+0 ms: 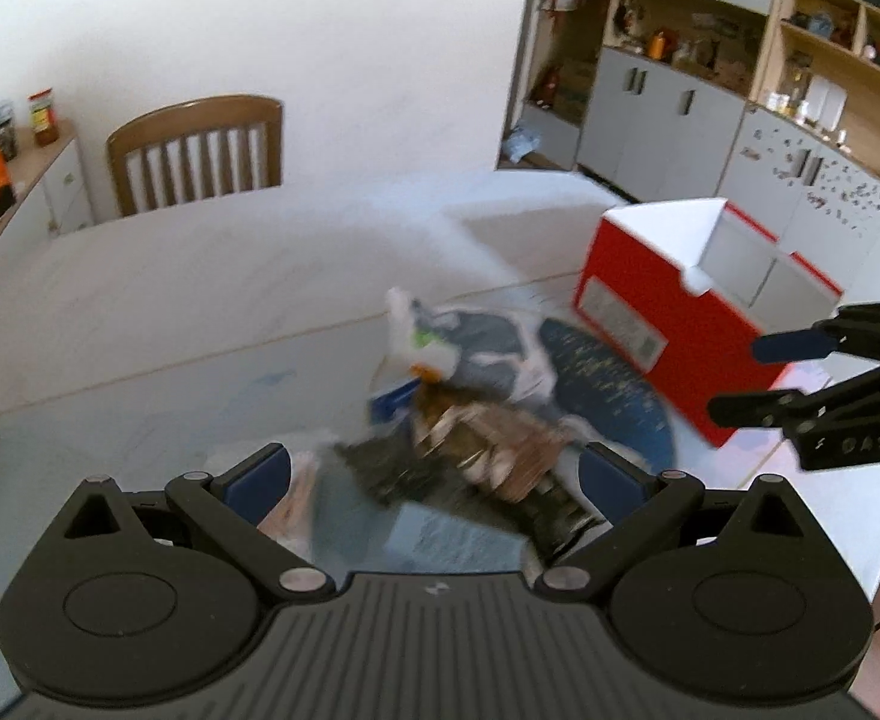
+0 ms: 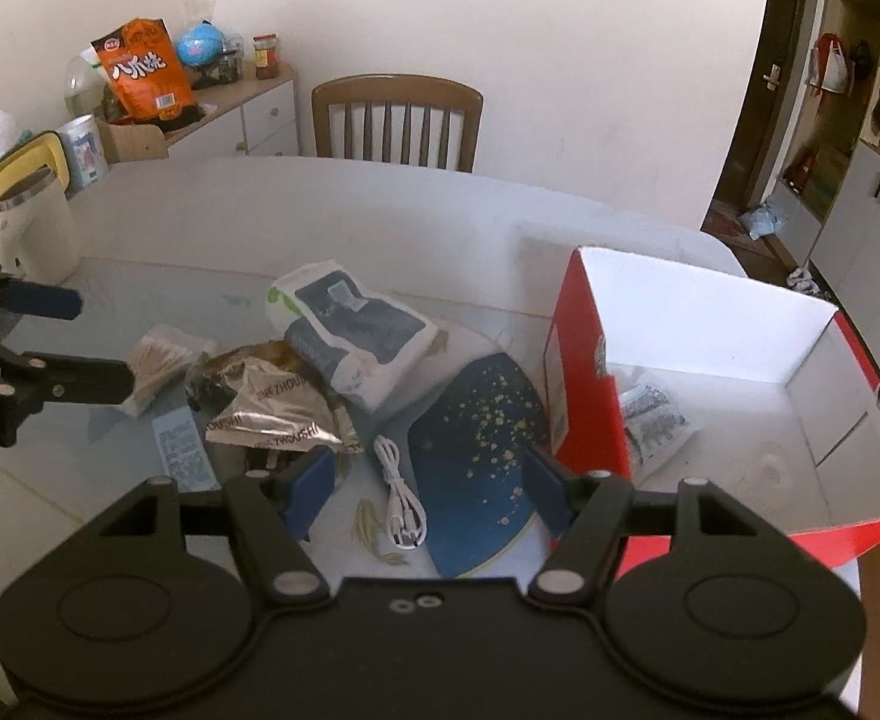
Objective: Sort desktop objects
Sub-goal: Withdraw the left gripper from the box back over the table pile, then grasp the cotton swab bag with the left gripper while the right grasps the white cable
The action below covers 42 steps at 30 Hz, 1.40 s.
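Sorting partly done, by my reading: one small printed sachet already lies inside the open red box at right of the right wrist view; the rest of the clutter sits on the tabletop in centre frame.

Both tools empty. Left hand-held gripper: jaws spread wide, poised over the foil wrappers. Right hand-held gripper: jaws apart, nothing between them, hovering low over the white cable and the dark blue gold-flecked card.

Pile, centre of right wrist view: white-and-navy pouch leaning across the crumpled silver foil wrappers, a packet of wooden sticks at left, a pale blue printed slip in front.

Judgement: step in hand is selecting the next piece. The next move calls for lowering one tool onto a single item, closing on it, then carrying it over the box wall. The cable is thin and loose; the card lies flat, so an edge grip is probably needed.

Hard to read: left wrist view is motion-blurred, pile detail smeared. Box cut off at right edge. What lies under the pouch is hidden.
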Each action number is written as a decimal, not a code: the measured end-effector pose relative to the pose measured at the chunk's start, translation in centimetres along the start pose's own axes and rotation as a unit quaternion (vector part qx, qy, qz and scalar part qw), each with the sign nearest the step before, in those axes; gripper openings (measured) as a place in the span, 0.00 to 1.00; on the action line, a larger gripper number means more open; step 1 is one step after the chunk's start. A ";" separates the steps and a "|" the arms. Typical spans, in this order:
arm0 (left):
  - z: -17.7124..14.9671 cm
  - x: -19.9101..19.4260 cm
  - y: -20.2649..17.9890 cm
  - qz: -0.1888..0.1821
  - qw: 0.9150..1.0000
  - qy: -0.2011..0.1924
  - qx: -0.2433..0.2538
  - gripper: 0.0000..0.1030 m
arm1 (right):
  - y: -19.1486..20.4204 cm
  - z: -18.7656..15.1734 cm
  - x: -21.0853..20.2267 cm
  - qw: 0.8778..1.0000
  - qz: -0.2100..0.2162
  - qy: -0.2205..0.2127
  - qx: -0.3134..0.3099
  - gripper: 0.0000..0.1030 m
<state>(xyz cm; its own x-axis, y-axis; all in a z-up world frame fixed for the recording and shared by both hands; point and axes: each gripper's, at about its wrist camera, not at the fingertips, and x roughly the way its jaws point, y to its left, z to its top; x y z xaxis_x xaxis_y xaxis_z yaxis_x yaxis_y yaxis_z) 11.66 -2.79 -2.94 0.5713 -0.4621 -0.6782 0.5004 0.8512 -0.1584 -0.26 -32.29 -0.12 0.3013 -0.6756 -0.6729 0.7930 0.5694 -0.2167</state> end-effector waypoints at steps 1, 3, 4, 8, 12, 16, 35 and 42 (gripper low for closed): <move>-0.3 0.1 0.4 0.005 1.000 0.003 -0.003 1.00 | 0.2 -0.1 0.2 1.000 -0.003 0.002 0.000 0.66; -0.9 0.6 1.0 0.013 1.000 0.015 -0.008 1.00 | 0.6 -0.3 0.7 1.000 -0.004 0.005 -0.005 0.66; -1.1 0.8 1.3 0.020 1.000 0.020 -0.010 1.00 | 0.7 -0.4 0.9 1.000 -0.007 0.006 -0.005 0.66; -2.0 1.4 2.9 0.034 0.999 0.028 -0.024 1.00 | 0.8 -0.8 2.0 1.000 -0.011 0.015 0.000 0.66; -2.4 2.4 4.2 0.052 0.997 0.041 -0.031 1.00 | 1.0 -1.3 3.0 1.000 -0.014 0.022 -0.007 0.66; -2.6 3.5 5.1 0.063 0.996 0.052 -0.034 1.00 | 1.1 -1.5 3.9 1.000 -0.013 0.026 -0.011 0.66; -3.0 7.3 7.1 0.079 0.995 0.054 -0.036 1.00 | 0.8 -1.5 9.5 0.998 -0.008 0.066 -0.022 0.63; -3.2 8.0 7.1 0.080 0.995 0.057 -0.035 1.00 | 0.8 -1.5 10.5 0.997 -0.007 0.077 -0.025 0.62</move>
<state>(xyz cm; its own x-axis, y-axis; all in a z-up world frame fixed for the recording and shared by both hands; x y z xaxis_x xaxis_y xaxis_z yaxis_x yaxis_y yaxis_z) 17.71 0.38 -11.77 0.5606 -0.2920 -0.7749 0.3612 0.9283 -0.0885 2.80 -38.23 -8.43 0.2021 -0.6066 -0.7689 0.7680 0.5854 -0.2600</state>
